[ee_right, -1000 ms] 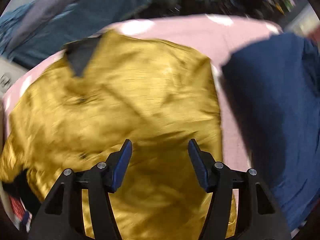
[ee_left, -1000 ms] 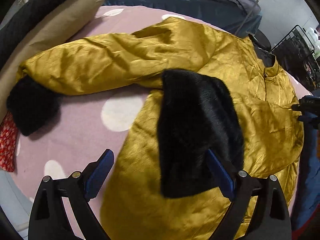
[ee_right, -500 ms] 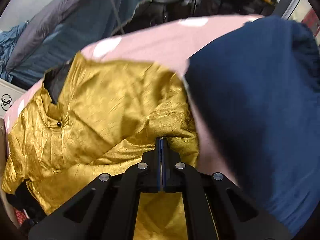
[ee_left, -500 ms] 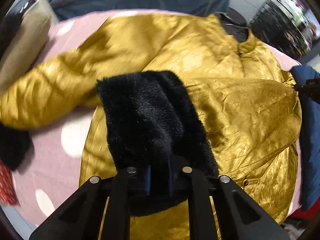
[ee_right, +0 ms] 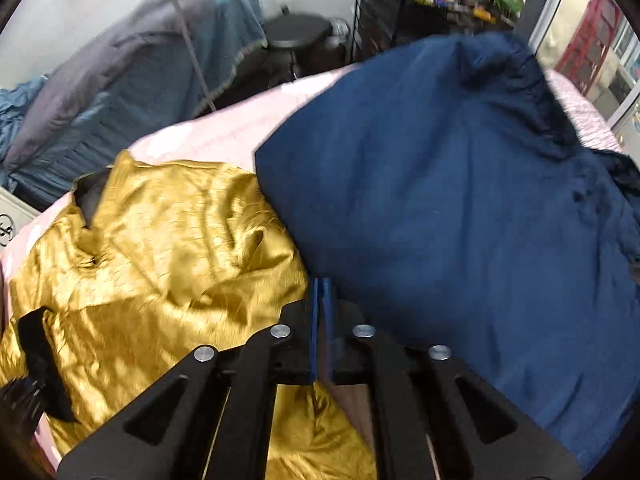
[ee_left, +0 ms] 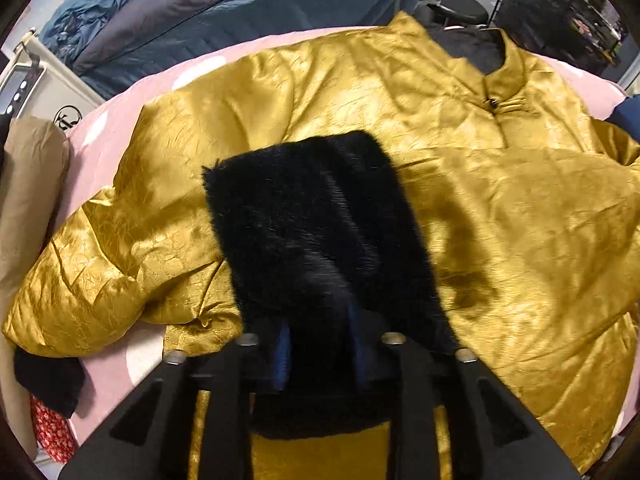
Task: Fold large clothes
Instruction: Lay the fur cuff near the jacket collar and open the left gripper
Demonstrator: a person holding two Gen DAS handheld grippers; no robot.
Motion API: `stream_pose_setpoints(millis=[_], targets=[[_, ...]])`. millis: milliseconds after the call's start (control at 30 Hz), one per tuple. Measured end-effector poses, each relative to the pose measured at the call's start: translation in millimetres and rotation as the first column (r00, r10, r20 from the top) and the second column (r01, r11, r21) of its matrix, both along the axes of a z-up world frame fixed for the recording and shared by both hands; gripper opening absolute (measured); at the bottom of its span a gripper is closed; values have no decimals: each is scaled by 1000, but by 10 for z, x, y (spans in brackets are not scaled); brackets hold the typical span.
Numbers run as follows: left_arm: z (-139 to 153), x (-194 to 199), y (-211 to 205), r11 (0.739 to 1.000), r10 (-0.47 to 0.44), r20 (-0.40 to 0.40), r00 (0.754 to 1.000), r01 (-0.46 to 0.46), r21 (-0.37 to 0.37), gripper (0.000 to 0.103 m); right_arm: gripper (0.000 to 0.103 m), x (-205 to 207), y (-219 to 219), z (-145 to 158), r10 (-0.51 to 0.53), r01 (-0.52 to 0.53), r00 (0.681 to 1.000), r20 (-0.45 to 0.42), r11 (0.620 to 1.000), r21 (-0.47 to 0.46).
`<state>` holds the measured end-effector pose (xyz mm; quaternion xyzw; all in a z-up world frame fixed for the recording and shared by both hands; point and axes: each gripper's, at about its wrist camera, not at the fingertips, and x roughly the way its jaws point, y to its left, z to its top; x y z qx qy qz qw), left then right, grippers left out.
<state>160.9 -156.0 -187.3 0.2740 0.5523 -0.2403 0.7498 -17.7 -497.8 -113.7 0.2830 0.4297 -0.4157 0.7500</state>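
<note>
A gold satin jacket (ee_left: 500, 220) lies spread on a pink dotted bed (ee_left: 200, 68), collar at the far right. Its black fur cuff (ee_left: 320, 232) lies folded over the jacket's middle, and my left gripper (ee_left: 320, 352) is shut on the cuff's near end. The other sleeve (ee_left: 104, 280) stretches left, ending in a second black cuff (ee_left: 48, 380). In the right wrist view the jacket (ee_right: 160, 260) is at left; my right gripper (ee_right: 320, 292) is shut at the jacket's right edge, beside a navy garment (ee_right: 460, 220). Whether it pinches gold fabric is hidden.
A tan cushion (ee_left: 28, 200) lies along the bed's left edge, with red patterned cloth (ee_left: 52, 428) below it. Blue-grey bedding (ee_left: 240, 12) is piled behind the bed. A black stool (ee_right: 300, 36) and wire shelving (ee_left: 560, 8) stand at the far right.
My left gripper closed on the black fur cuff and carried it further over the jacket. My right gripper closed at the jacket's right edge and swung right toward the navy garment.
</note>
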Motion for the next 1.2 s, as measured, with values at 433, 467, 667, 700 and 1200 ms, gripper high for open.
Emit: stream_pose_setpoints(millis=[433, 467, 667, 700, 1200], targets=[[401, -333, 367, 995, 52, 67, 996, -47, -83, 66, 73, -120, 1903, -595, 408, -409, 913, -31, 911, -46], [417, -390, 398, 995, 56, 66, 996, -51, -82, 67, 73, -116, 1918, -613, 407, -407, 913, -23, 911, -60], [383, -667, 749, 996, 71, 53, 996, -68, -58, 69, 78, -122, 2103, -906, 368, -367, 930, -2, 929, -50], [389, -714, 812, 996, 75, 58, 995, -72, -55, 69, 79, -133, 2136, -949, 356, -355, 935, 0, 932, -72], [558, -648, 1207, 979, 189, 53, 981, -184, -85, 75, 97, -508, 2235, -1135, 274, -260, 959, 68, 952, -163]])
